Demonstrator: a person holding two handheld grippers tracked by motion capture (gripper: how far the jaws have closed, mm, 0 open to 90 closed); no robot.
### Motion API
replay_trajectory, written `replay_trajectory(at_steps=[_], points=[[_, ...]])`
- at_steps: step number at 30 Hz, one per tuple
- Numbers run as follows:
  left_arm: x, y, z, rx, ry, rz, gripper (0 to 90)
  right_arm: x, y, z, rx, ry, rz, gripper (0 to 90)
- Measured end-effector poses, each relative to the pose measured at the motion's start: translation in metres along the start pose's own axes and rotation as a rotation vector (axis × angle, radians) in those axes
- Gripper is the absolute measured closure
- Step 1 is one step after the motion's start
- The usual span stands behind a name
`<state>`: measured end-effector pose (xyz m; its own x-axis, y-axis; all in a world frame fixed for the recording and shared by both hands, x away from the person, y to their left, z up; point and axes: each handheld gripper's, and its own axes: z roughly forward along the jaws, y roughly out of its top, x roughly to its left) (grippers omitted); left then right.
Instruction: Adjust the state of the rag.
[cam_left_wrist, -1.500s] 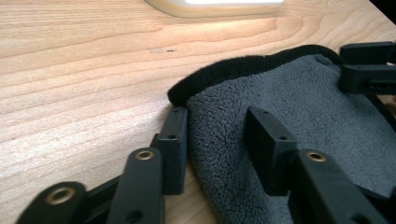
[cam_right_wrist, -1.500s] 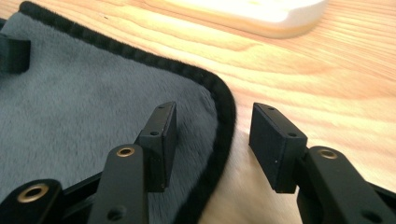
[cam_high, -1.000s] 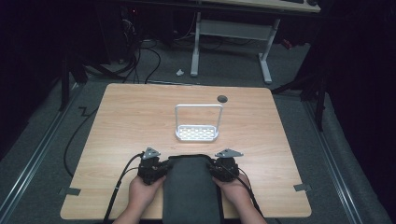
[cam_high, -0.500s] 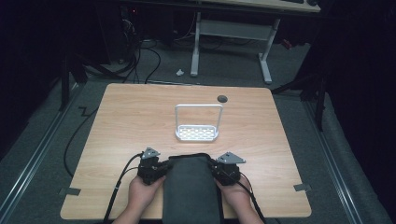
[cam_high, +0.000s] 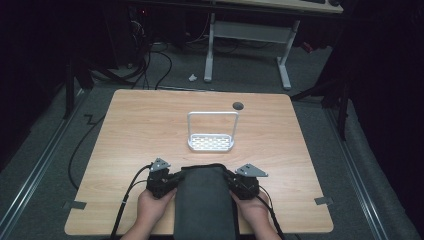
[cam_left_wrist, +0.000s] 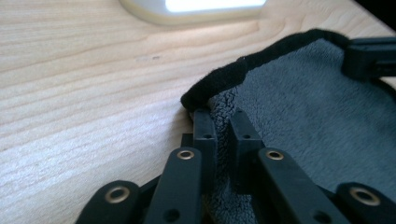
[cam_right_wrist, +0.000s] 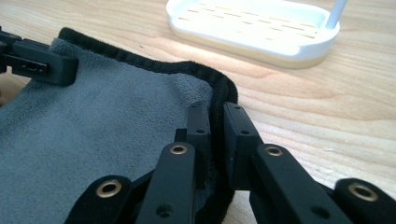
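Both hands low and level: left gripper (cam_high: 167, 181) fingers closing, right gripper (cam_high: 234, 182) clamped.

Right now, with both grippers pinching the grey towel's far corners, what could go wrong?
1. Each grip is thin: the left gripper and right gripper clamp only the black hem of the grey towel, so a corner could slip out.
2. The white rack stands just beyond; lifting or swinging the towel forward might snag its handle or tip it.
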<state>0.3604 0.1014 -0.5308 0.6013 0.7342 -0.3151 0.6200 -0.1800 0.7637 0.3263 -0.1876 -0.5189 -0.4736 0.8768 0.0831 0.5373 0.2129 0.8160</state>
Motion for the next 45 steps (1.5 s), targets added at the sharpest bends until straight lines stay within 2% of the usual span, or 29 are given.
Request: replay_trajectory(at_steps=[3, 5, 8, 12, 20, 25, 45], points=[[-0.004, 0.007, -0.002, -0.035, 0.005, -0.003, 84.3, 0.000, 0.004, -0.004, -0.015, -0.008, -0.001, 82.8], [-0.007, 0.014, -0.004, -0.053, 0.012, 0.005, 84.4, -0.002, 0.008, -0.007, -0.032, -0.016, -0.023, 82.7], [-0.012, 0.023, -0.004, -0.080, 0.019, 0.017, 84.3, -0.007, 0.015, -0.010, -0.048, -0.022, -0.006, 82.8], [-0.017, 0.035, -0.005, -0.109, 0.030, 0.037, 84.4, -0.011, 0.023, -0.016, -0.076, -0.035, -0.009, 82.8], [-0.025, 0.058, -0.014, -0.167, 0.028, 0.049, 84.4, -0.015, 0.043, -0.029, -0.132, -0.054, -0.021, 82.7], [-0.031, 0.071, -0.022, -0.202, 0.040, 0.084, 84.4, -0.015, 0.056, -0.037, -0.165, -0.065, -0.028, 82.7], [-0.049, 0.102, -0.054, -0.337, 0.020, 0.136, 84.3, -0.007, 0.090, -0.071, -0.299, -0.100, -0.073, 82.7]])
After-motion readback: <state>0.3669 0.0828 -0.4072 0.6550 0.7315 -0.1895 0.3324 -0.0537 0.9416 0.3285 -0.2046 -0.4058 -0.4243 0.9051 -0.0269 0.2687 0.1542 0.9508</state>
